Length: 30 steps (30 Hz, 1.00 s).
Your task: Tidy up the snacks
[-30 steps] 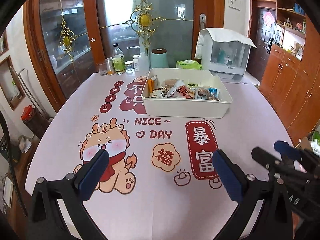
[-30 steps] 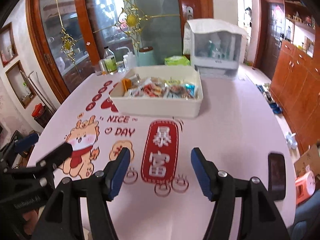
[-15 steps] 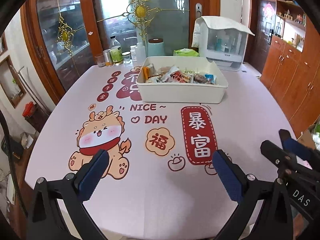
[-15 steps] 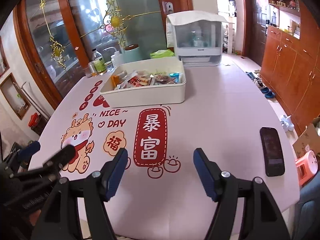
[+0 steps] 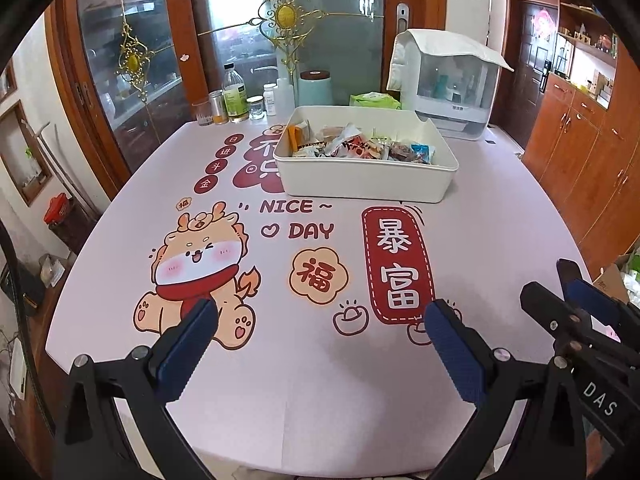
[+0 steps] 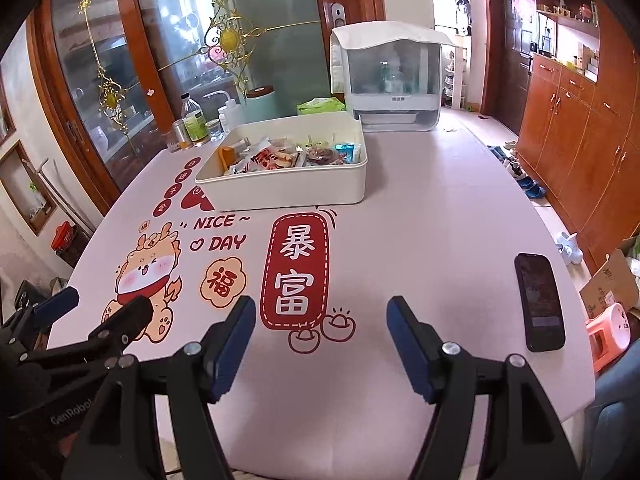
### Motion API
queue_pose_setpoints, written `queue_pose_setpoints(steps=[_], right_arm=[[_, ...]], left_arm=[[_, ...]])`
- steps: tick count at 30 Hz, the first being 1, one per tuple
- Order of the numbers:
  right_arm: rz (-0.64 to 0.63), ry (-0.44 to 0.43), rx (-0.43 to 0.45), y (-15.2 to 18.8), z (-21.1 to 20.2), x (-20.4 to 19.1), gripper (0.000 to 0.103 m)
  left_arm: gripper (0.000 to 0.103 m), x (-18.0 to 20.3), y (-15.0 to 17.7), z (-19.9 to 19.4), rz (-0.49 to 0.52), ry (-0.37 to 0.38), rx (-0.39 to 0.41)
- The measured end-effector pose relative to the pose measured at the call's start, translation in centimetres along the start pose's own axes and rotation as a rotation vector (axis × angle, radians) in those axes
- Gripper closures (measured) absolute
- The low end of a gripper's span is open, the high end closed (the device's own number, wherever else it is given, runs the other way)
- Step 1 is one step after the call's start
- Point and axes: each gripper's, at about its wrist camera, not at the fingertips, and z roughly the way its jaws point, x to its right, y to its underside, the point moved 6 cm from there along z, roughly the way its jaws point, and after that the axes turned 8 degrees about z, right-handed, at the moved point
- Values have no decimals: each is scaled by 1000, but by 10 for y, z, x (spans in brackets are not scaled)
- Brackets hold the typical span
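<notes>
Nearest the lenses, the left gripper (image 5: 320, 344) and the right gripper (image 6: 322, 344) are both seen spread wide over the desk (image 5: 280, 380), with nothing held between the blue pads; their handles are cut off by the lower frame edge. In the right wrist view, one black phone (image 6: 539, 302) is laid flat at 3 o'clock, near the desk's right edge. Farther off, toward 12 o'clock, one white bin (image 5: 366, 178) is set on the printed desk cover, and the snacks (image 5: 360, 146) are piled inside it; the packets overlap and cannot be counted, and the lower ones are hidden by the bin wall. Beyond the bin, at 11 o'clock, a cluster of bottles and jars (image 5: 236, 104) is lined along the far edge, their labels too small to be read. At 1 o'clock, one covered white appliance (image 5: 450, 80) is stood, with blurred contents.
</notes>
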Motion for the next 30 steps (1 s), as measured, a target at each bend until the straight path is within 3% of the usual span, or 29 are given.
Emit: queue_pose_setpoints(steps=[30], right_arm=[[21, 10, 1, 3, 0, 7, 34]], left_arm=[[0, 6, 2, -2, 31, 10, 5]])
